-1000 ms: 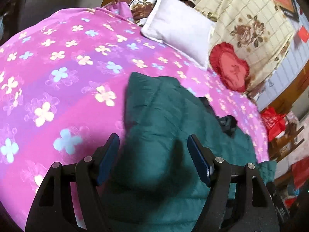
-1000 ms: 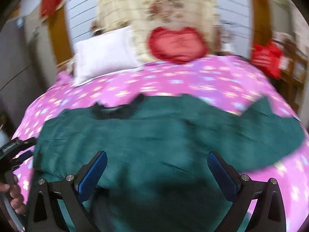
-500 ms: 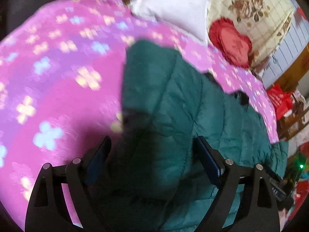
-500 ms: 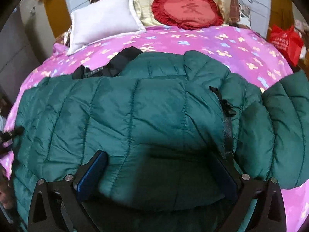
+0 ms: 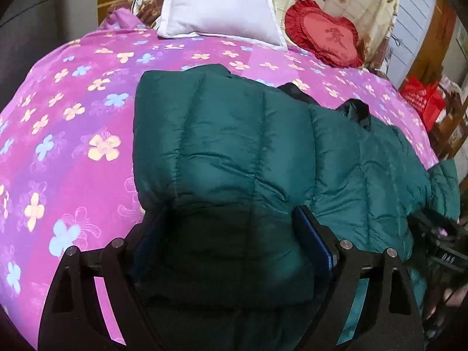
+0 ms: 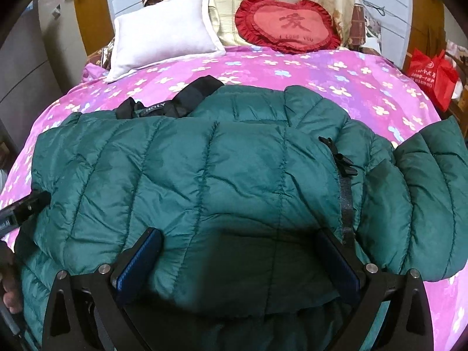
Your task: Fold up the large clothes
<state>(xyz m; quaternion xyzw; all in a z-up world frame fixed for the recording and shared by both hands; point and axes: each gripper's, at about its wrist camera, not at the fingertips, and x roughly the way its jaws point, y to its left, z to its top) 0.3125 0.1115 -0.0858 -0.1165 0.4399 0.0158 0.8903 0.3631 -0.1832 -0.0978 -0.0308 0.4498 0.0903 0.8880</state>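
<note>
Green puffer jacket (image 6: 204,175) sprawls across the pink floral bed (image 5: 73,146). Left gripper (image 5: 228,242) and right gripper (image 6: 239,260) hover over its near edge. Both jaws gape wide, clamping nothing.

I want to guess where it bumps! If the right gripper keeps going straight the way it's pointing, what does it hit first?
Most likely the green puffy jacket. The right gripper is open with the jacket bulging up between its fingers, so it meets that padding almost at once. The white pillow lies well beyond.
</note>
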